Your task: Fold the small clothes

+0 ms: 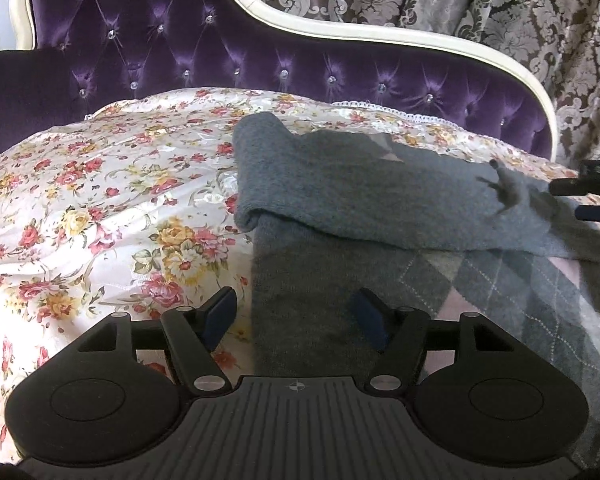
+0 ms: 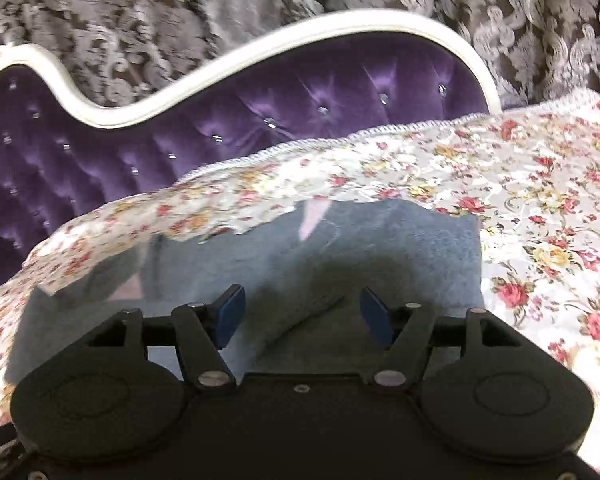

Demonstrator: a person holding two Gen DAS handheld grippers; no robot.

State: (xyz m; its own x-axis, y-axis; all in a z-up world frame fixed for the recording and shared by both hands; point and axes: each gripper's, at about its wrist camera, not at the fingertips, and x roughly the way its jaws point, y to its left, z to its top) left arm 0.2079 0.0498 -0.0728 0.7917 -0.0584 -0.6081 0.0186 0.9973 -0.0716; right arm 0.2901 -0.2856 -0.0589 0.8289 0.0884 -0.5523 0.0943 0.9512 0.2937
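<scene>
A small grey knit sweater (image 1: 364, 200) with a pink and grey argyle front (image 1: 512, 280) lies on the flowered bedspread (image 1: 100, 200). One grey sleeve is folded across its upper part. My left gripper (image 1: 296, 312) is open and empty, low over the sweater's left edge, one finger over the bedspread and one over the knit. My right gripper (image 2: 302, 312) is open and empty, just above the grey knit (image 2: 340, 248). The right gripper's tip also shows at the right edge of the left wrist view (image 1: 588, 200), beside the folded sleeve.
A purple tufted headboard (image 1: 220, 48) with a cream frame stands behind the bed. Patterned brown and silver curtains (image 1: 500, 8) hang beyond it. The bedspread (image 2: 540, 220) spreads wide to the left of the sweater in the left wrist view and to the right in the right wrist view.
</scene>
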